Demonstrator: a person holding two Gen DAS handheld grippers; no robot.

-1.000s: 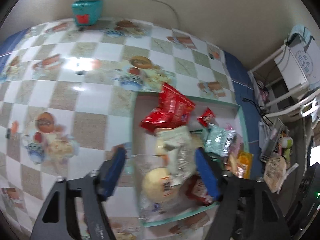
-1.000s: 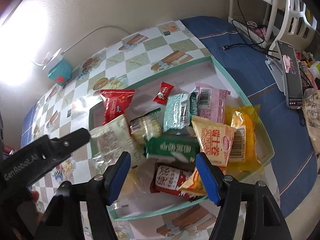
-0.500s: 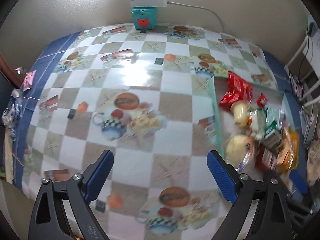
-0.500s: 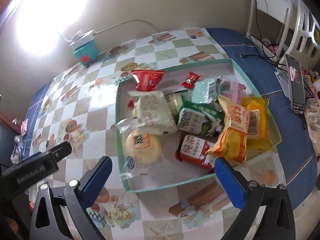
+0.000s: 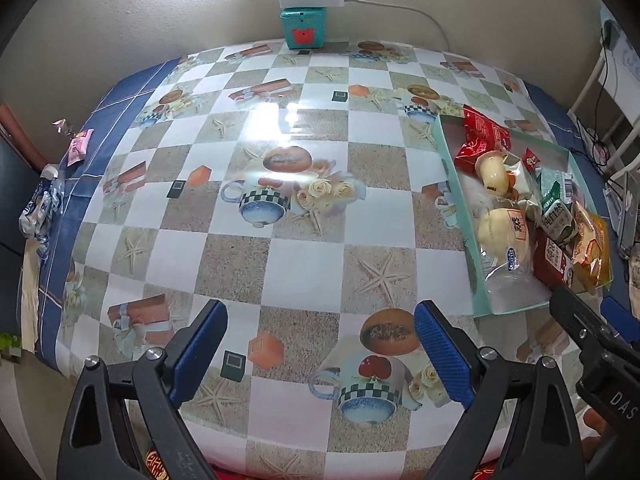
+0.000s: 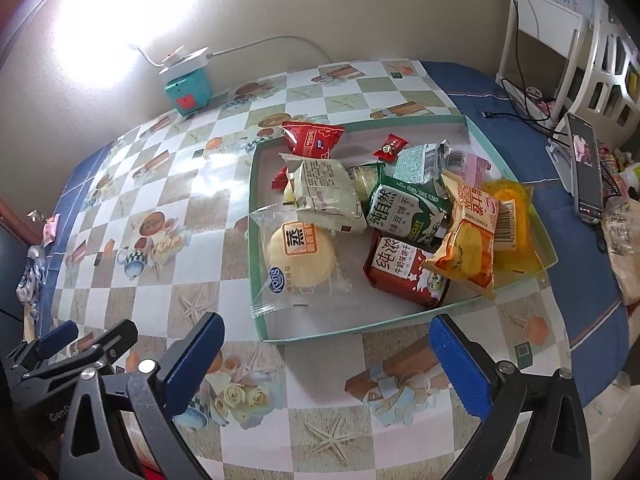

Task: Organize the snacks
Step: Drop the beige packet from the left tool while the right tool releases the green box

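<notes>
the left gripper (image 5: 320, 352) hangs over the bare checked cloth near the table's (image 5: 304, 264) front edge, jaws spread wide with nothing between them; they have just been opening. the right gripper (image 6: 326, 360) stands beside it, also over the front edge, jaws as wide as they go and empty, having just been opening too. just beyond its fingertips (image 6: 456, 364) lies the shallow teal tray (image 6: 256, 264), set toward the table's right side. all the snacks are in this tray: a round pale bun in a clear wrapper (image 6: 300, 258) at the near left corner, a red biscuit pack (image 6: 404, 270) beside it, an orange packet (image 6: 466, 240) leaning across the red pack, a yellow packet (image 6: 510, 224) against the right wall. further in sit a green biscuit pack (image 6: 404, 210), a cream packet (image 6: 324, 192), a pale green pack (image 6: 420, 164) and a pink one (image 6: 474, 168). a red bag (image 6: 314, 140) leans over the far left corner, a small red candy (image 6: 390, 146) near it. at the table's far edge, against the wall, stands a teal box (image 6: 187, 90) with a white power strip (image 6: 186, 60) on top.
</notes>
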